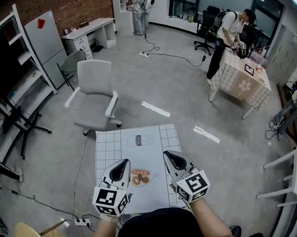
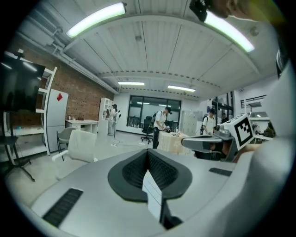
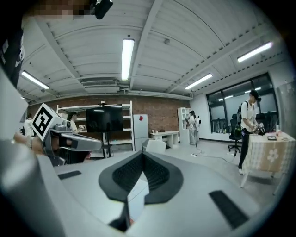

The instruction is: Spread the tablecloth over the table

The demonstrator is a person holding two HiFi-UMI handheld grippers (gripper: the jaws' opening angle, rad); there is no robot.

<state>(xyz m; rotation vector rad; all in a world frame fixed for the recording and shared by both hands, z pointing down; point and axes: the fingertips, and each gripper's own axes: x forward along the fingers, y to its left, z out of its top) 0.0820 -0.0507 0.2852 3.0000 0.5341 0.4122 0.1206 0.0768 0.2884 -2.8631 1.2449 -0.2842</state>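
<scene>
**Figure. Tablecloth held out, spreading not yet complete.**

Progress: The floor [image 1: 186, 89] filled most of the head view. No table showed under the tablecloth [image 1: 140, 162], so whether one stood beneath it could not be told. The tablecloth, white with a grid border and printed pictures, stretched flat away from the person. It was carried by its near edge and its far edge pointed toward the grey chair [image 1: 95, 88]. The left tool [image 1: 123, 166] was clenched on that edge near the left corner. The right tool [image 1: 173, 159] was clenched on it near the right corner. By judgement, the grasp and unfolding were done. Lowering the cloth onto the table, squaring it to the edges and letting go were left.

Views compared: Only the head view showed the whole cloth, its pattern and both tools side by side. It also showed a second table [image 1: 243, 84] with a checked cover far to the right. That view did not show the grip itself. The left gripper view showed a thin white fold of cloth [image 2: 152, 192] pinched between the closed jaws. The right gripper view showed a similar fold [image 3: 135, 196] in its own closed jaws. Both gripper views looked nearly level across the room to the ceiling lights, and neither showed the spread cloth.
</scene>
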